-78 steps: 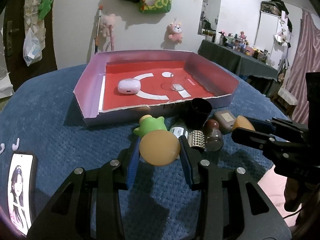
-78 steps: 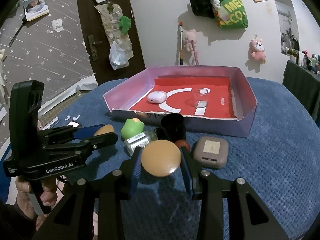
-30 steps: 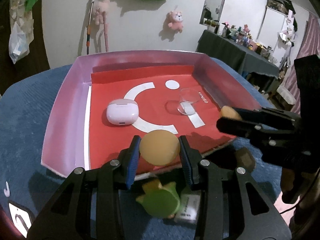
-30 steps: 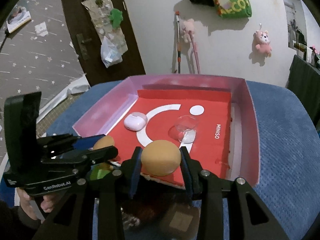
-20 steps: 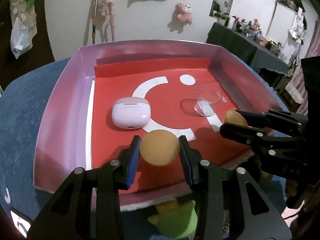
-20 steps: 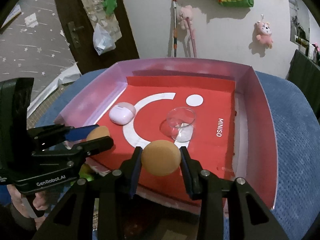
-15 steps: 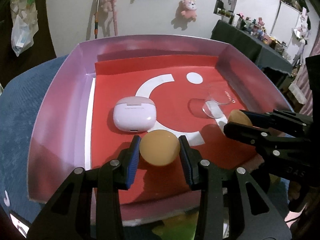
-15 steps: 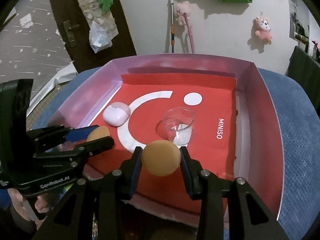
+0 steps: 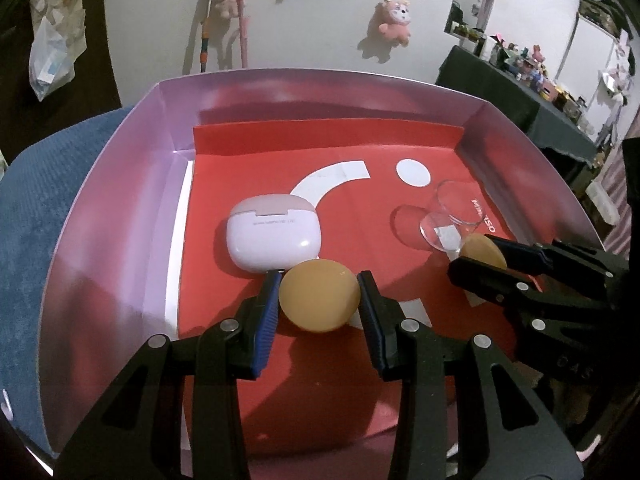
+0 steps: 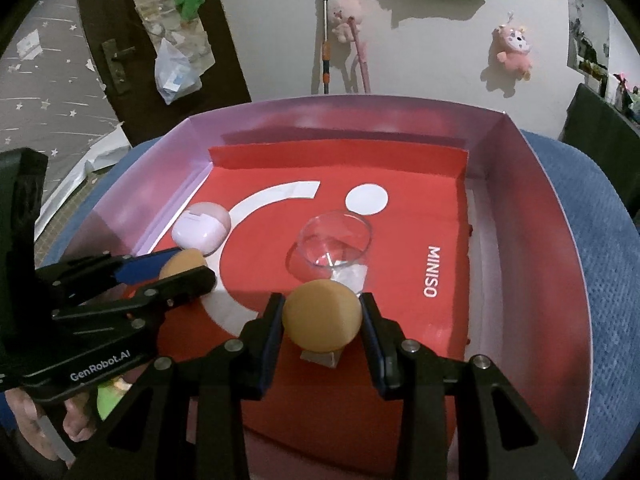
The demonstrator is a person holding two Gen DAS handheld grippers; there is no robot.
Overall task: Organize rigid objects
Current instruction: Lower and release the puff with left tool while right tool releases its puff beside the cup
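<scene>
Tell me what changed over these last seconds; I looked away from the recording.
Both hand-held grippers carried their tan discs from the clutter on the blue cloth forward over the pink box and lowered them: left hand-held gripper, right hand-held gripper. Nothing was released. The earbud case and glass cup stayed put.

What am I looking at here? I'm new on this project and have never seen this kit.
No robot: a person holds a two-finger claw in each hand, with a camera on each looking along its fingers. One picture is from the left claw, the other from the right claw; each also catches the other claw from the side. Each claw grips a tan egg-shaped object: the left egg, the right egg. Both hover over a pink box with a red liner, on a blue cloth. Inside lie a pale earbud case and a clear glass cup.
</scene>
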